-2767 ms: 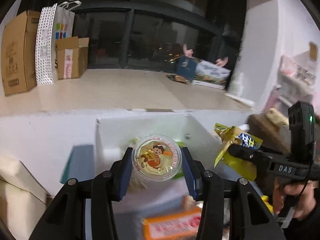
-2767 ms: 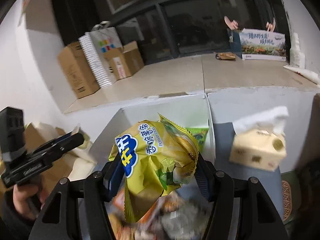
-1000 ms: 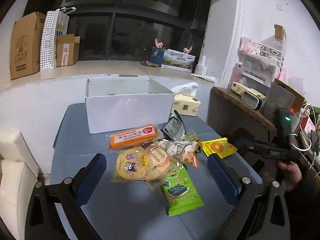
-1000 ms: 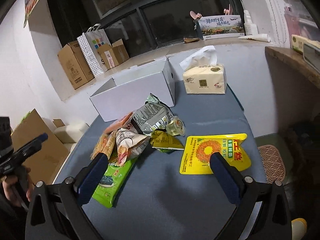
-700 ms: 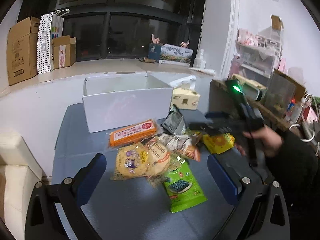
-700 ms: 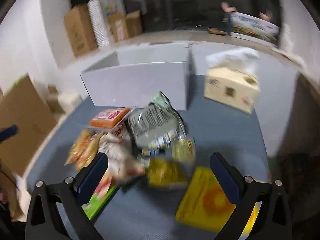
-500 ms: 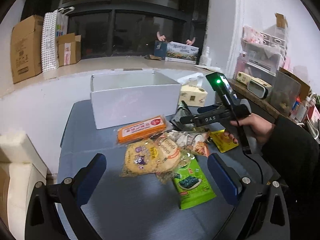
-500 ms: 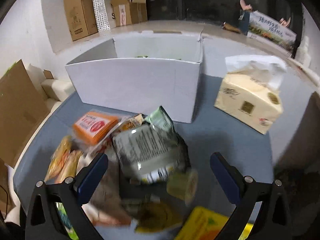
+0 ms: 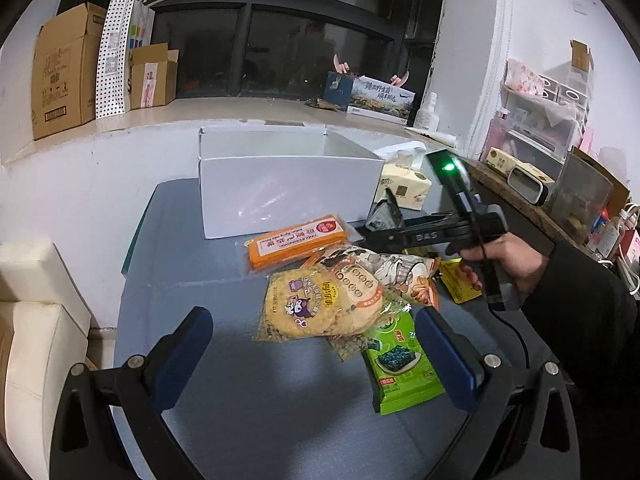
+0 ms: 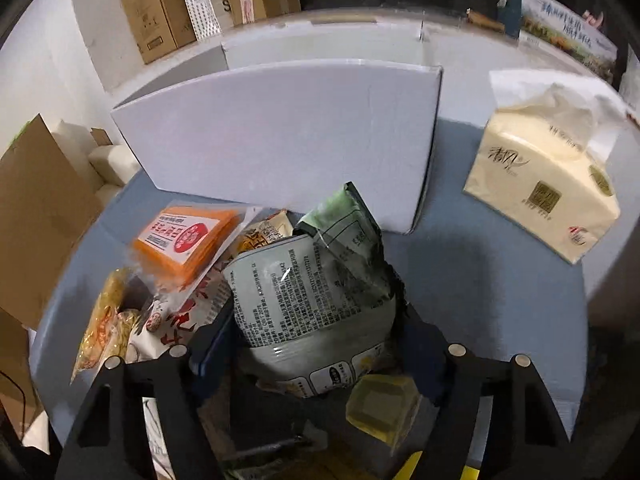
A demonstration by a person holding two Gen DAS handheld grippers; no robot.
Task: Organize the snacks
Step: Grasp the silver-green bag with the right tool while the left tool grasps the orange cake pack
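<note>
A pile of snacks lies on the blue-grey table in front of a white box (image 9: pixel 280 184). My left gripper (image 9: pixel 316 356) is open and empty, low over the table in front of a yellow cracker pack (image 9: pixel 304 304) and a green seaweed packet (image 9: pixel 400 364). An orange pack (image 9: pixel 296 240) lies near the box. My right gripper (image 10: pixel 316 344) has its fingers around a grey-green snack bag (image 10: pixel 316 304); the bag still rests among the pile. The right gripper also shows in the left wrist view (image 9: pixel 372 236). A small jelly cup (image 10: pixel 380 404) lies just below the bag.
A tissue box (image 10: pixel 548 192) stands right of the white box. A yellow packet (image 9: pixel 460 280) lies under the right hand. Cardboard boxes (image 9: pixel 60 68) and a paper bag sit on the window ledge. A white seat (image 9: pixel 36 320) is left of the table; shelves stand at the right.
Both grippers let go of a jelly cup and a yellow chip bag over the box, then pulled back open. The right gripper has since moved in and narrowed around the grey-green bag.
</note>
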